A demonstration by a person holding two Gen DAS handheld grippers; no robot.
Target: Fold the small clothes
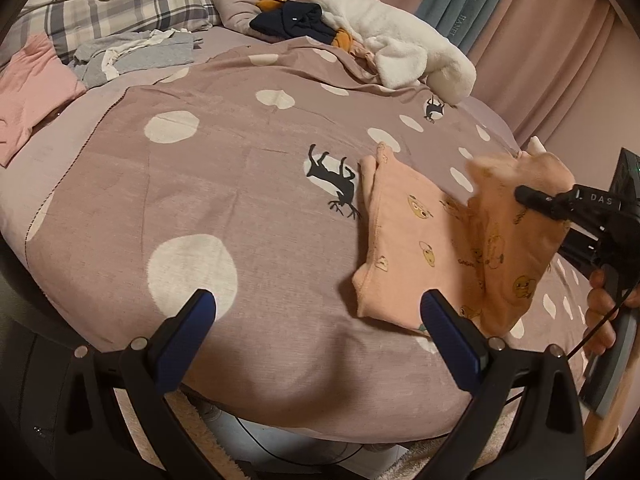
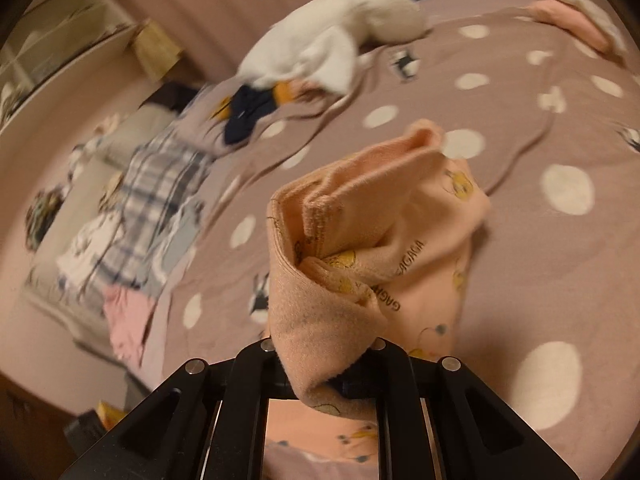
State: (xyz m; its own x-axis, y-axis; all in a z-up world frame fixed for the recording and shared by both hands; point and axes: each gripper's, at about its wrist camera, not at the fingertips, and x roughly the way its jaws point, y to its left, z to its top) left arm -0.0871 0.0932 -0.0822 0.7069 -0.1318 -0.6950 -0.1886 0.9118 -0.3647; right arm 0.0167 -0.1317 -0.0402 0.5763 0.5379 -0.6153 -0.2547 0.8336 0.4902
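A small peach garment with yellow duck prints (image 1: 404, 240) lies partly folded on the mauve dotted bedspread (image 1: 224, 184). My left gripper (image 1: 320, 316) is open and empty, hovering over the bed's near edge just left of the garment. My right gripper (image 1: 524, 196) is shut on the garment's right part and holds it lifted over the flat part. In the right wrist view the garment (image 2: 360, 248) hangs bunched over my right gripper (image 2: 324, 376), hiding its fingertips.
A white fleece piece (image 1: 404, 52), dark navy and orange clothes (image 1: 296, 20) lie at the bed's far side. Grey clothes (image 1: 136, 54), a pink garment (image 1: 32, 92) and a plaid pillow (image 1: 132, 4) are at the far left. Pink curtains (image 1: 552, 40) hang behind.
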